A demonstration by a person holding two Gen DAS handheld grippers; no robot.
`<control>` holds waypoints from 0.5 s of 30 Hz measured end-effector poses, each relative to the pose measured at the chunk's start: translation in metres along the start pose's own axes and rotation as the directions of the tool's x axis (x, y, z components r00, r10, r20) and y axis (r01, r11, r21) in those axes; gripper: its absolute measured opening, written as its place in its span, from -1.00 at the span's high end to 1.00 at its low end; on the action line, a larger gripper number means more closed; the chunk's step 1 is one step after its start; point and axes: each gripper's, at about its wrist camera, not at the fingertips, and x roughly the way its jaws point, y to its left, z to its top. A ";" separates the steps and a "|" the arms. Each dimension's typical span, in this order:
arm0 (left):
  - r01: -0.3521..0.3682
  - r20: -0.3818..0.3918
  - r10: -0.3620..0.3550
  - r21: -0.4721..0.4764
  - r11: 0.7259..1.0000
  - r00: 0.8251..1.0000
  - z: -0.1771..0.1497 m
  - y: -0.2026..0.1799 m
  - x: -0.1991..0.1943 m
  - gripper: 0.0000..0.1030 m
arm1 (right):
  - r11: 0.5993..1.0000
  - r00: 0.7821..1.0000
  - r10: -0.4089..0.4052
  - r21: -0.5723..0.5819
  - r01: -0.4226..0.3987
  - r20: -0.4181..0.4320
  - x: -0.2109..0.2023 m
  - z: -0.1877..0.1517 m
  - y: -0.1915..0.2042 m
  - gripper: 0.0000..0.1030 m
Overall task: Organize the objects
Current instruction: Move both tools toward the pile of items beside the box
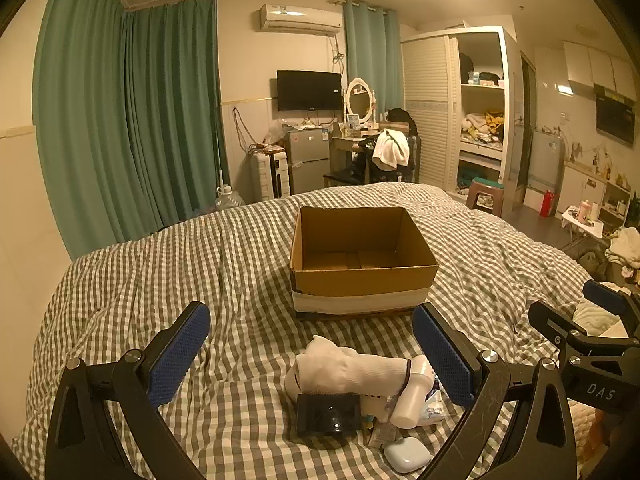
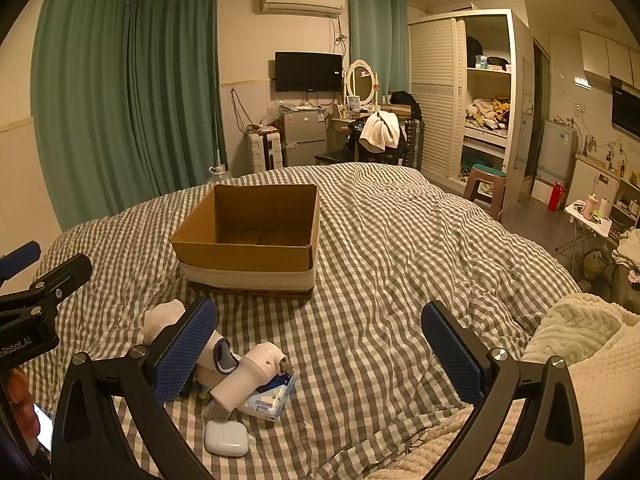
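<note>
A: Surface?
B: Bed with a grey-white checked duvet (image 1: pixel 192 280), wrinkled. Bedroom behind it: green curtains (image 1: pixel 132 120), wall AC unit (image 1: pixel 300 19), TV (image 1: pixel 309 90), oval mirror (image 1: pixel 360 100), open wardrobe (image 1: pixel 478 112).

A: Items to sort?
B: Small pile on the duvet, near side of the box. Rolled white sock (image 1: pixel 352 368) on top, long axis running left-right in the left wrist view, cuff end at right touching a white bottle (image 1: pixel 412 396). In the right wrist view the bottle (image 2: pixel 252 376) lies on its side, long axis diagonal, nozzle end up and to the right. Black case (image 1: pixel 328 414) just in front of the sock. Blue-white packet (image 2: pixel 268 400) under the bottle. White earbud-style case (image 2: pixel 225 438) nearest the cameras, beside the pile.

A: Container?
B: Cardboard box (image 1: pixel 360 264), open top, upright, white band round the lower part. Only bare cardboard floor visible inside.

A: Grippers?
B: Left gripper (image 1: pixel 312 352) spread wide, nothing between the pads, pile framed between its fingers. Right gripper (image 2: pixel 320 352) also spread wide and holding nothing, over bare duvet right of the pile. Cream blanket (image 2: pixel 580 344) at its right.
</note>
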 end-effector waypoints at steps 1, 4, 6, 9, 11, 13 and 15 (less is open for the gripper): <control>0.000 -0.001 0.000 0.000 1.000 1.000 0.000 0.000 0.000 -1.00 | 1.000 1.000 0.000 0.000 0.000 -0.001 0.000 0.000 0.000 -0.99; -0.002 -0.001 0.002 0.002 1.000 1.000 -0.002 0.000 0.000 -1.00 | 1.000 1.000 -0.003 0.000 0.003 -0.002 0.000 0.000 0.001 -1.00; -0.003 0.000 0.003 0.004 1.000 1.000 -0.002 -0.001 0.000 -1.00 | 1.000 1.000 -0.007 0.001 0.007 -0.002 0.000 -0.001 0.001 -0.99; -0.003 0.000 0.003 0.006 1.000 1.000 -0.002 -0.001 -0.001 -1.00 | 1.000 1.000 -0.008 0.002 0.008 -0.003 0.000 -0.001 0.001 -0.99; -0.003 -0.001 0.003 0.005 1.000 1.000 -0.003 -0.001 -0.001 -1.00 | 1.000 1.000 -0.009 0.001 0.009 -0.004 0.001 -0.001 0.001 -1.00; -0.003 -0.001 0.003 0.005 1.000 1.000 -0.003 -0.002 -0.001 -1.00 | 1.000 1.000 -0.008 0.001 0.008 -0.004 0.001 -0.001 0.001 -1.00; -0.002 -0.001 0.002 0.006 1.000 1.000 -0.003 -0.002 -0.001 -1.00 | 1.000 1.000 -0.009 0.001 0.009 -0.004 0.001 -0.001 0.001 -0.99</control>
